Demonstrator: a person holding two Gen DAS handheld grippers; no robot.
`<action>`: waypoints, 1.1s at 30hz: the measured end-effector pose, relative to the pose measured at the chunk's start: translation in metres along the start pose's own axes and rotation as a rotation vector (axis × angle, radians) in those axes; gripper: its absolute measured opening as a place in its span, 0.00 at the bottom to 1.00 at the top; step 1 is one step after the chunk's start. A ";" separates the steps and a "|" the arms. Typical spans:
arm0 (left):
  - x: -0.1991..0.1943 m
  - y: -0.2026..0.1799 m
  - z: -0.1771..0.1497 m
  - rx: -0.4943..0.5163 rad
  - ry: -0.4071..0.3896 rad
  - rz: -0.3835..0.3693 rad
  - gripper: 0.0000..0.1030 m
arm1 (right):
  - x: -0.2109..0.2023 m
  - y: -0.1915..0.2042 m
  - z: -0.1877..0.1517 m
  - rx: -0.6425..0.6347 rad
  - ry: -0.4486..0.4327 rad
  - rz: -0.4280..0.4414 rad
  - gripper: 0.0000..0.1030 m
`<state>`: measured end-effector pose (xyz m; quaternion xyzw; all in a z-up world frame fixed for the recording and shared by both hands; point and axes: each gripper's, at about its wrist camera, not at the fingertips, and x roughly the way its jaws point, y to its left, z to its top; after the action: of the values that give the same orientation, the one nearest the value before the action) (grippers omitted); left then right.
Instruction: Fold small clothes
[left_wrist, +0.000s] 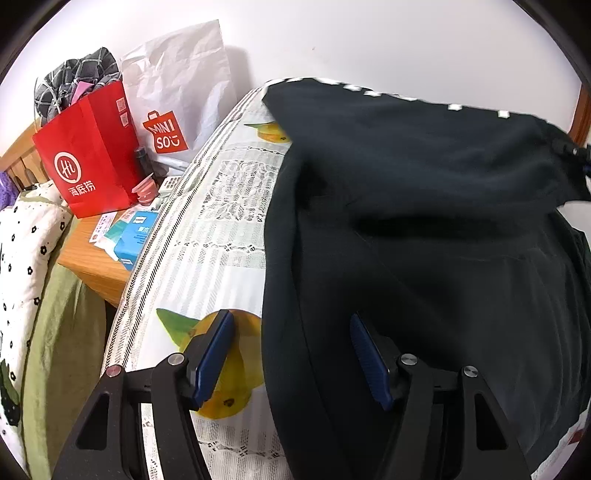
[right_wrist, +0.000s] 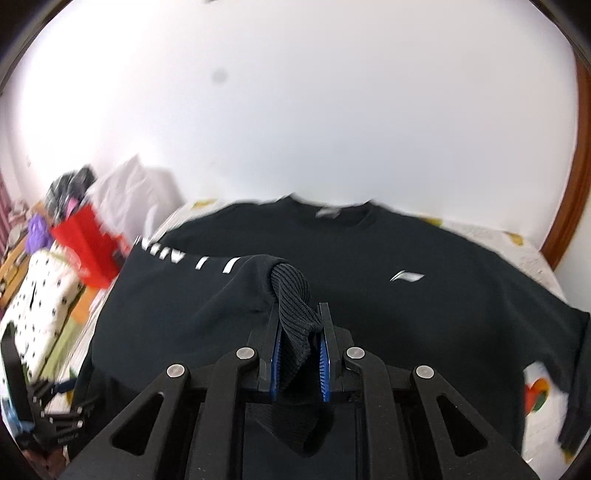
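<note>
A black sweatshirt with a white chest logo lies spread on a bed with a lemon-print cover. Its left sleeve, with white lettering, is pulled across the body. My right gripper is shut on the sleeve's ribbed cuff and holds it above the shirt. In the left wrist view the sweatshirt fills the right side. My left gripper is open and empty, low over the shirt's left edge, one finger over the cover and one over the fabric.
A red paper bag and a white Miniso bag stand on a wooden bedside table left of the bed, with small boxes and papers. A white spotted quilt lies further left. A white wall is behind.
</note>
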<state>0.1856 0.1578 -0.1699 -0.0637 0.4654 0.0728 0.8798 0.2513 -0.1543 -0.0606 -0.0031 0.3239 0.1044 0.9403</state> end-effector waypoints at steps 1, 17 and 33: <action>0.000 0.000 0.001 -0.004 0.003 0.001 0.61 | 0.000 -0.012 0.007 0.018 -0.016 -0.017 0.15; 0.008 0.002 0.012 -0.023 0.036 0.029 0.62 | 0.053 -0.155 -0.002 0.216 0.108 -0.199 0.17; -0.012 -0.006 -0.009 0.030 0.069 -0.034 0.62 | 0.008 -0.182 -0.100 0.110 0.277 -0.358 0.45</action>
<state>0.1727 0.1490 -0.1650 -0.0609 0.4954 0.0487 0.8652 0.2327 -0.3381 -0.1553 -0.0234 0.4492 -0.0831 0.8893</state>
